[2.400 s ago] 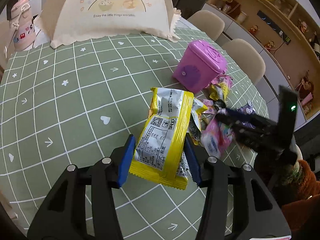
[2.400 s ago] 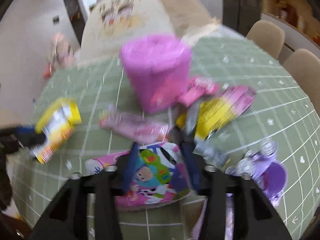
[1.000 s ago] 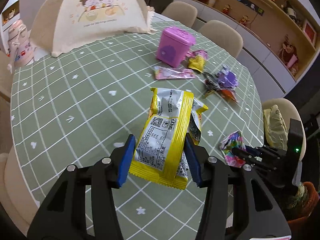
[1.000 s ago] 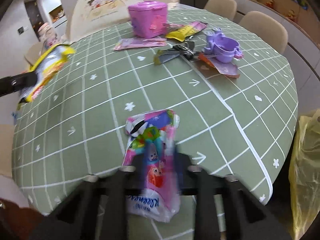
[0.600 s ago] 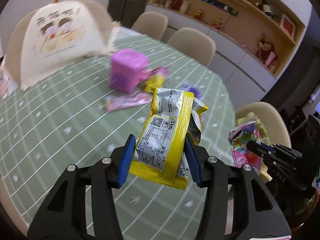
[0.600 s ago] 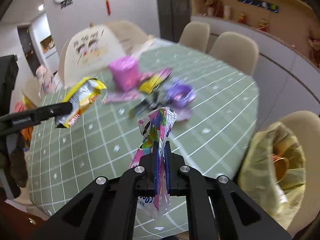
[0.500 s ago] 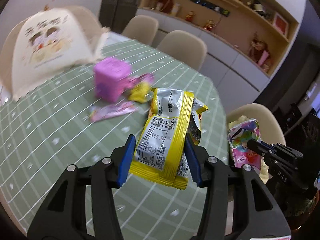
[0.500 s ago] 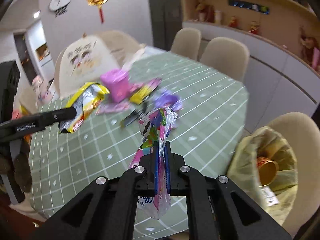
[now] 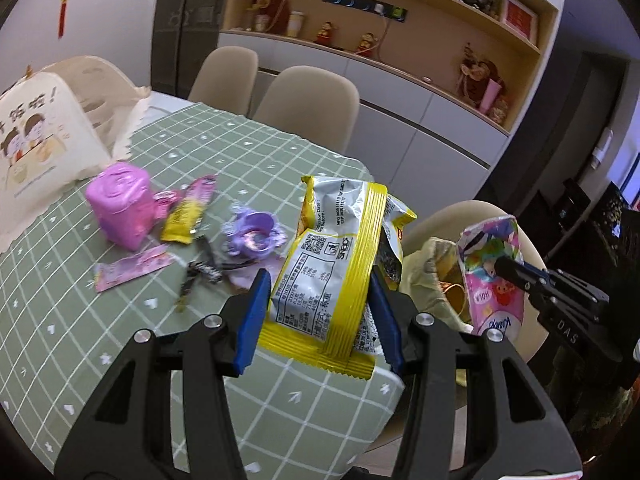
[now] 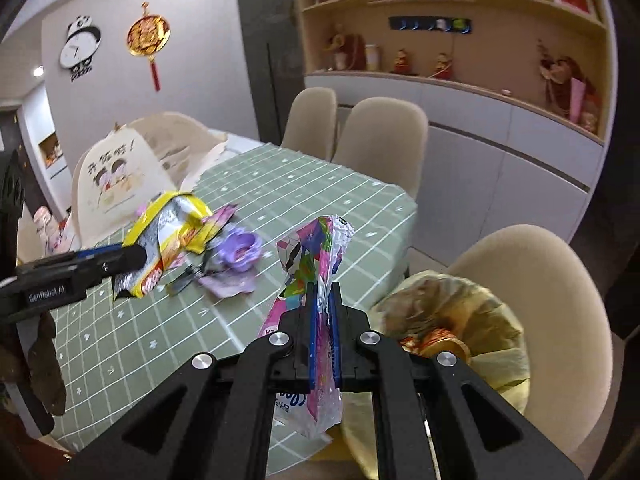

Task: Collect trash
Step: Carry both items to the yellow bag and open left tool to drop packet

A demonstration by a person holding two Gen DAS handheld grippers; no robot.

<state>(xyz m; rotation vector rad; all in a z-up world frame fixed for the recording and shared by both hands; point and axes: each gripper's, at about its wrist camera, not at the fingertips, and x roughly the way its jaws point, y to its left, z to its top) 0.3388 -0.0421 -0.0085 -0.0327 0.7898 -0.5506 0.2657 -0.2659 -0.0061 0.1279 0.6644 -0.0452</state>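
My left gripper [image 9: 318,318] is shut on a yellow snack wrapper [image 9: 334,268] and holds it in the air over the table's near edge; it also shows in the right wrist view [image 10: 160,248]. My right gripper [image 10: 323,320] is shut on a pink tissue packet [image 10: 314,268], also visible in the left wrist view [image 9: 490,268], beside a yellow trash bag [image 10: 452,312] that sits open on a beige chair [image 10: 532,280]. More wrappers lie on the green checked table [image 9: 100,312]: a pink one [image 9: 132,270], a yellow-pink one [image 9: 188,214] and a dark one [image 9: 198,272].
A pink box [image 9: 122,206], a purple toy cup [image 9: 250,234] and a cream mesh food cover [image 9: 36,136] stand on the table. Beige chairs [image 9: 308,100] line its far side. A cabinet with shelves [image 10: 460,120] runs along the wall behind.
Both grippers have lifted off the table and swung right with their wrappers. The trash bag on the chair has come into view and closer to the right gripper.
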